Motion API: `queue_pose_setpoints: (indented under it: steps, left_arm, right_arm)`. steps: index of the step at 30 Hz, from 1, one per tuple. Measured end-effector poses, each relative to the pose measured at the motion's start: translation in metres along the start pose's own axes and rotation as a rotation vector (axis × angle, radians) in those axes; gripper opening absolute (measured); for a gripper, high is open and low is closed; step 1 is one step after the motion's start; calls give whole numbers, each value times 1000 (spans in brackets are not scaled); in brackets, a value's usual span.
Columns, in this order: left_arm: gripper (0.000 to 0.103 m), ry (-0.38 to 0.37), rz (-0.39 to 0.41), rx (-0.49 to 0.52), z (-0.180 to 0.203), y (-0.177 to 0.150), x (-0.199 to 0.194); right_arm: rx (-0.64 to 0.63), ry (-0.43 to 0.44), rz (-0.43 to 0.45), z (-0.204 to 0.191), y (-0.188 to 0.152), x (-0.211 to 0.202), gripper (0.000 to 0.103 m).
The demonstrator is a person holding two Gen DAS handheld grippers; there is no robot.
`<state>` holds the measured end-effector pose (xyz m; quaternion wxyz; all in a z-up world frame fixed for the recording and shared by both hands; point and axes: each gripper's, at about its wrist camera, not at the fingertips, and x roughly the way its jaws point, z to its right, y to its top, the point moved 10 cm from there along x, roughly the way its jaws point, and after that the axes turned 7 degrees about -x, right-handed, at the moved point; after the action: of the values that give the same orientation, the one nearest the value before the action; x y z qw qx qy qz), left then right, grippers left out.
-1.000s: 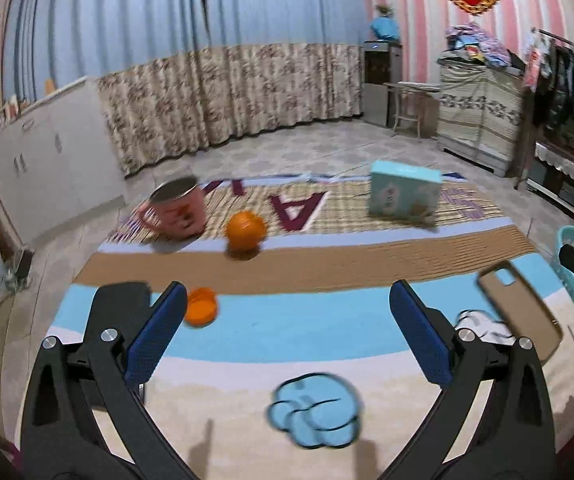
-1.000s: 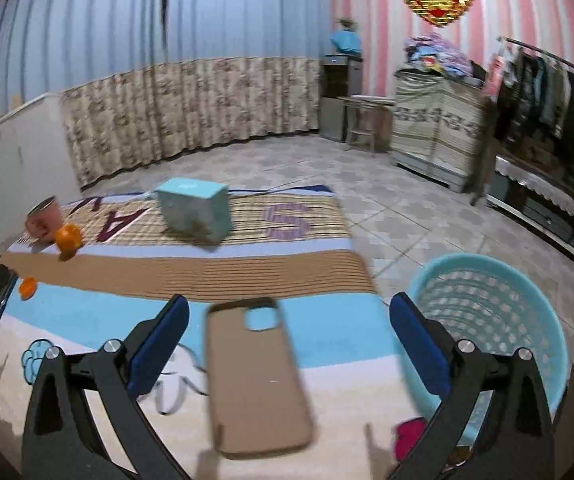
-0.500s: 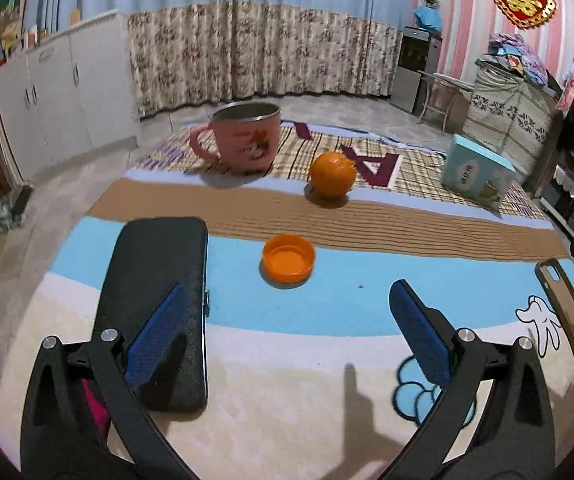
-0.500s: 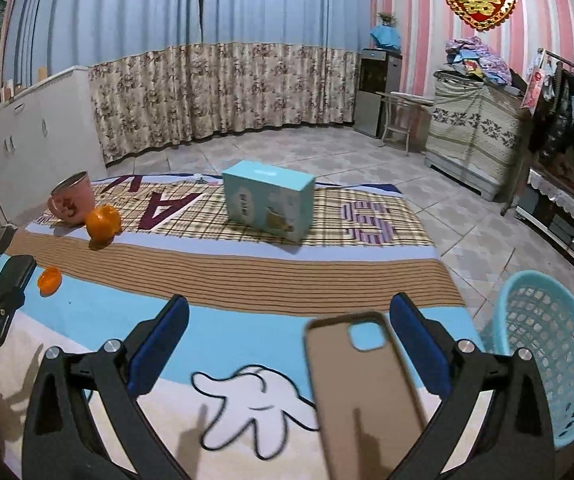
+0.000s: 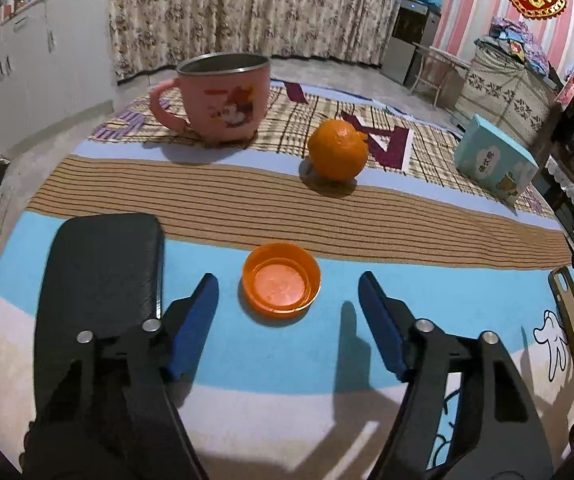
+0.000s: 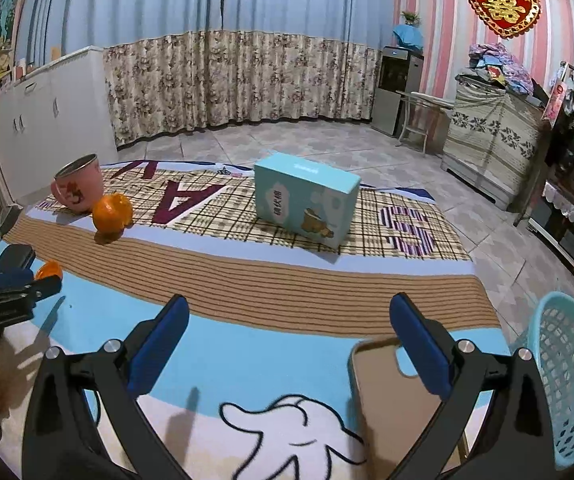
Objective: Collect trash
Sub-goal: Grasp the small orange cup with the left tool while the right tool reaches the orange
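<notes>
Because the orange bottle cap (image 5: 281, 278) lies open side up on the mat's (image 5: 427, 300) blue band at centre frame, the left gripper (image 5: 287, 300) brackets it, jaws closing yet not touching, while the right gripper (image 6: 287, 332) stands wide and empty.

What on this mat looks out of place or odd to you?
A loose orange bottle cap lies open side up on the blue band, no bottle in sight. The orange has a torn bit of peel at its top. The pink mug and box stand upright.
</notes>
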<state>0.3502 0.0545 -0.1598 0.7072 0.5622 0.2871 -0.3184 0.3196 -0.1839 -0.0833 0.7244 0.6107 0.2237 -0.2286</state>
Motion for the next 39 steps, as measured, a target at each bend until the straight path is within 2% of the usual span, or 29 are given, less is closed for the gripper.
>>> queue_pose_setpoints:
  steps: [3,5,8,14,20,30,37,38,39]
  left_arm:
    - [52,-2,-8,11,3,0,3]
    - [39,0,-10,17,3,0,4]
    - [39,-14,-8,15,2,2,1]
    - [39,-8,83,58,-10,19,-37]
    - [39,38,166,42,-59,54,-67]
    - [39,68,182,-69,-144,74,-59]
    - [39,87,179,-111,-170,81,-46]
    - [39,85,177,-115,-171,81,-45]
    - [39,83,177,-122,-172,81,-44]
  right_arm:
    - [-15,10,-2,-10,6,4,98]
    - [-22,18,-3,-18,10,6,98]
    - [-48,37,2,-38,20,8,98]
    - [-100,84,7,-86,39,16,98]
    - [-146,127,-11,-140,50,38,98]
    - [-162,137,-69,-192,70,89,98]
    - [-192,143,-124,-208,67,117,97]
    - [-202,142,-125,-209,66,118,94]
    - [-212,147,-131,-212,66,120,87]
